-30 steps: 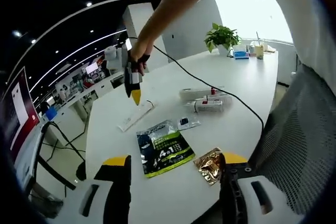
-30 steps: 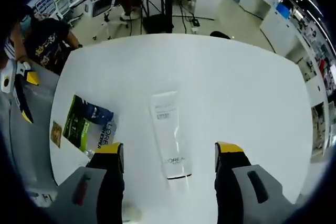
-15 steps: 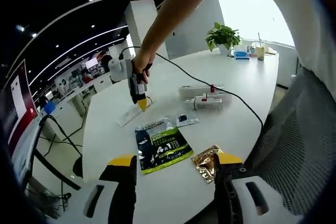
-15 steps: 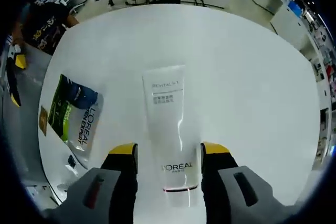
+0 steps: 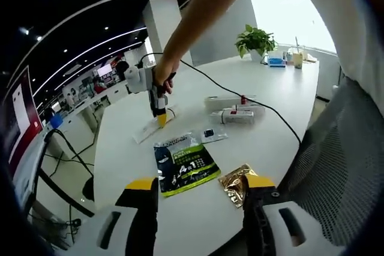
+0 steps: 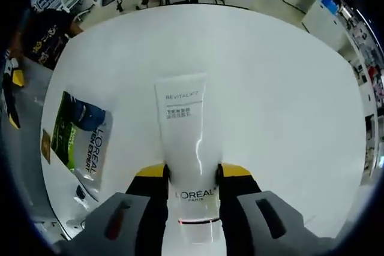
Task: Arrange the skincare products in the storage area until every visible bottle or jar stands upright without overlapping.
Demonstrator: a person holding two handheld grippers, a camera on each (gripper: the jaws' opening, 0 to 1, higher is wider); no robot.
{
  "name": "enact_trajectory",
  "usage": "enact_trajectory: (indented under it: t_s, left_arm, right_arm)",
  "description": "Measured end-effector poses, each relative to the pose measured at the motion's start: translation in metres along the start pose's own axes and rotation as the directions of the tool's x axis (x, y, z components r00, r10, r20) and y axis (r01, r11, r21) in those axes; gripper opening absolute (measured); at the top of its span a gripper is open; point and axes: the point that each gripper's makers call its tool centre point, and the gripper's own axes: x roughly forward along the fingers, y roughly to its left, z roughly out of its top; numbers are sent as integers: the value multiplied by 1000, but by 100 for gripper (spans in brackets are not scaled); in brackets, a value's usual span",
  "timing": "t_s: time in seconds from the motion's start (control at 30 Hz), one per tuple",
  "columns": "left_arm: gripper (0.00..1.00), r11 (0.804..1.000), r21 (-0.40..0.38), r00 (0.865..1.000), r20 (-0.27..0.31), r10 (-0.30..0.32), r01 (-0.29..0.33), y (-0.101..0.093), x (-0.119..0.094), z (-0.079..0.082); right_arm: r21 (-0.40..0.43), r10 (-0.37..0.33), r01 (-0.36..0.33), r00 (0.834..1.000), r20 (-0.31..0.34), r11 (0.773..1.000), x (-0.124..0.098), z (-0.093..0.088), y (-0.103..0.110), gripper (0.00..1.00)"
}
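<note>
A white L'Oreal tube lies flat on the white table, its cap end towards the camera. My right gripper is shut on the tube's lower part, both yellow-tipped jaws pressing its sides. In the left gripper view the right gripper, held by a hand, points down onto the same tube. My left gripper hangs open over the table's near edge, nothing between its jaws. A green-and-black L'Oreal sachet pack lies flat ahead of it, with the pack left of the tube in the right gripper view.
A gold sachet and a small clear sachet lie near the green pack. Two power strips with a black cable sit mid-table. A potted plant and small items stand at the far end. A mesh chair is at the right.
The right gripper's jaws have moved in from either side of the white tube and shut on it, with its camera closer to the table. The left gripper has hardly moved.
</note>
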Motion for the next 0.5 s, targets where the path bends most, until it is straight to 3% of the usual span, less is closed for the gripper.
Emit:
enact_trajectory:
  t_s: [0.27,0.5]
  left_arm:
    - [58,1000,11,1000,-6,3,-3,0,0,-1]
    - [59,999,31,1000,8,16,-16,3,0,2]
  right_arm:
    - [-8,-2,1,999,-34,1000,1,-2,0,25]
    - [-51,-75,75,997,-5,996,-4,0,6,22]
